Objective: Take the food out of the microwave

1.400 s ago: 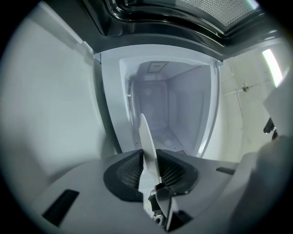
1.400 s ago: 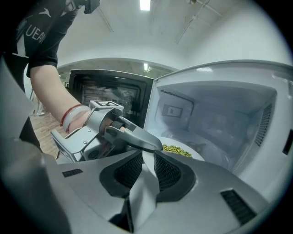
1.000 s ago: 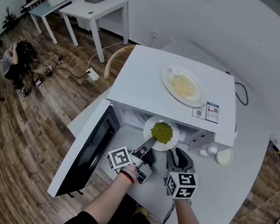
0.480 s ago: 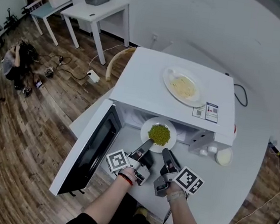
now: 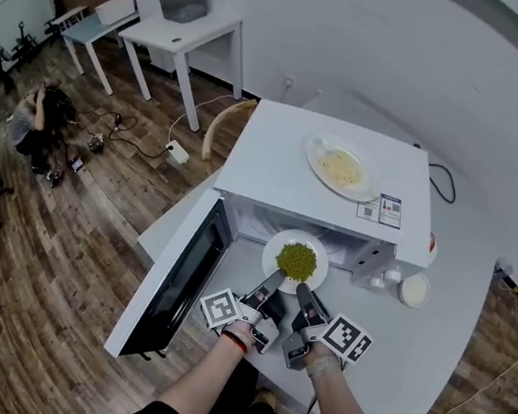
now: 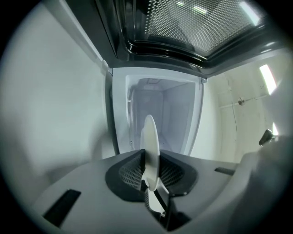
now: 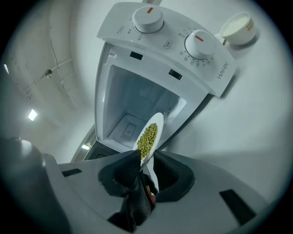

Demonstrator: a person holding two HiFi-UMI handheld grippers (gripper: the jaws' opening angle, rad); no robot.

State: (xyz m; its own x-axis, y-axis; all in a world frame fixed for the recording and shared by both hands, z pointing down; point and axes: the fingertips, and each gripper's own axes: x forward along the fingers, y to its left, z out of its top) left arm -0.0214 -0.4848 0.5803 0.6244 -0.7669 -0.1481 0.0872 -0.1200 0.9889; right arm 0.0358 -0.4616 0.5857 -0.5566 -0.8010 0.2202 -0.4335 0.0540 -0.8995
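A white plate (image 5: 295, 261) of green peas (image 5: 297, 260) hangs level just outside the open microwave (image 5: 275, 156). My left gripper (image 5: 275, 277) is shut on the plate's near rim; in the left gripper view the plate (image 6: 150, 146) stands edge-on between the pads of that gripper (image 6: 149, 160). My right gripper (image 5: 302, 290) is beside it at the same rim. In the right gripper view the plate (image 7: 149, 137) fills the gap between the pads of this gripper (image 7: 145, 157). The empty microwave cavity (image 7: 132, 105) lies behind it.
The microwave door (image 5: 174, 280) swings open to the left, down to the counter edge. A second plate (image 5: 342, 168) with pale food lies on top of the microwave. A small white cup (image 5: 413, 289) stands right of the control panel (image 7: 174, 32). Wooden floor lies far left.
The right gripper has rolled over and closed in on the plate's near rim beside the left gripper. The plate has come a little out of the cavity towards me.
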